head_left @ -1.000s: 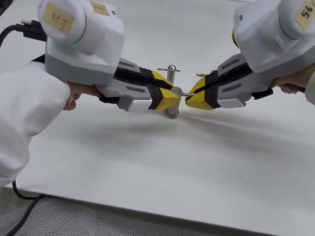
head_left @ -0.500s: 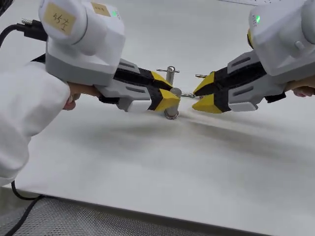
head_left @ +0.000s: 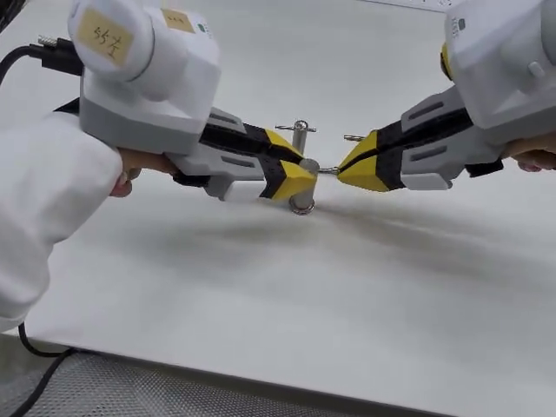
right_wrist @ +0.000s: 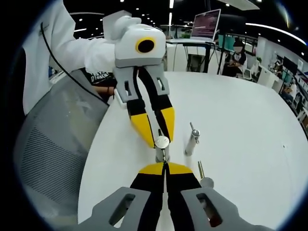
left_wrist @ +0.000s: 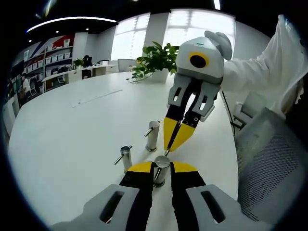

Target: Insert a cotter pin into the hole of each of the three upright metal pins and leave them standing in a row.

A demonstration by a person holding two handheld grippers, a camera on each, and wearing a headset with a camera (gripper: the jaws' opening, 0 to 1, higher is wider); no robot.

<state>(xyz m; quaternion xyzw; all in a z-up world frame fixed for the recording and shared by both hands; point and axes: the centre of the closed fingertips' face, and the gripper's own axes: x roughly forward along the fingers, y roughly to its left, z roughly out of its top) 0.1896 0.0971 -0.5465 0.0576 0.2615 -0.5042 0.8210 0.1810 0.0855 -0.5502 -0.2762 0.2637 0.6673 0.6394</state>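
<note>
Head view, from the left: white sleeve (head_left: 43,200) and black cable (head_left: 22,56) at the left edge, then left gripper (head_left: 302,170) stretched rightward above white table (head_left: 261,304), clenched on near metal pin (head_left: 302,201) standing upright at mid-table. Just right of that pin's head, thin cotter pin (head_left: 328,170) lying level, left end at the head, right end pinched tight in the tips of right gripper (head_left: 341,170) entering from the right edge. Entry into the hole: cannot tell. Farther back, in the gap between both grippers, second metal pin (head_left: 300,139) upright, with fitted cotter pin (head_left: 284,128) across its top. Right of that, wire end (head_left: 352,137) poking out just above the right gripper's upper jaw.

Left gripper view: own yellow-tipped jaws pressed against both sides of the near metal pin, right gripper opposite, tips together on the cotter pin and almost meeting the pin's head. On the far side, second metal pin and, farther right, third metal pin (left_wrist: 153,135), both upright, apart from each other, each with a wire through the top. Beyond the right gripper, potted plant (left_wrist: 156,55).

Right gripper view: mesh chair (right_wrist: 53,144) beside the table's edge, own jaws closed tip to tip just short of the near metal pin, left gripper's jaws flanking that pin from the other side
</note>
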